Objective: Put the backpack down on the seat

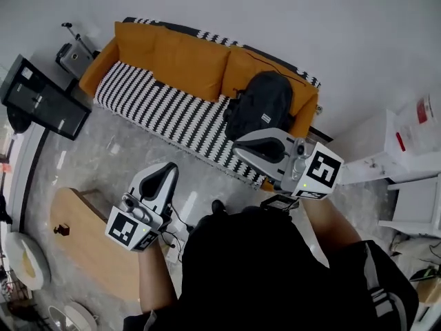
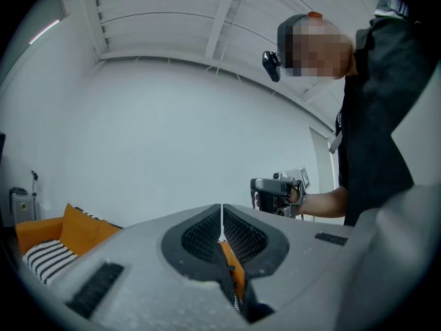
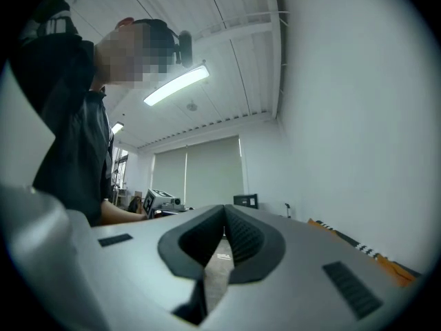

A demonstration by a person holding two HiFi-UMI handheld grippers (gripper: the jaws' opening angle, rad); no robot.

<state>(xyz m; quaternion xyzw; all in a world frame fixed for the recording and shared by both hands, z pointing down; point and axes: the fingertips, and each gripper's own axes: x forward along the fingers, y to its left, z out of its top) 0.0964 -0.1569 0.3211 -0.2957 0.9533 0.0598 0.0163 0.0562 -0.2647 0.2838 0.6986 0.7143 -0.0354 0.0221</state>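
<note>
Black fabric backpack [image 1: 260, 105] stands on the striped seat of the orange-cushioned sofa [image 1: 151, 109], at the sofa's right end, long axis upright, leaning on the back cushion. Left gripper [image 1: 167, 169] and right gripper [image 1: 239, 148]: jaws pressed together, nothing between them, both off the sofa's front edge, apart from the backpack. Right gripper is nearer it. Judgement: placement looks complete
</note>
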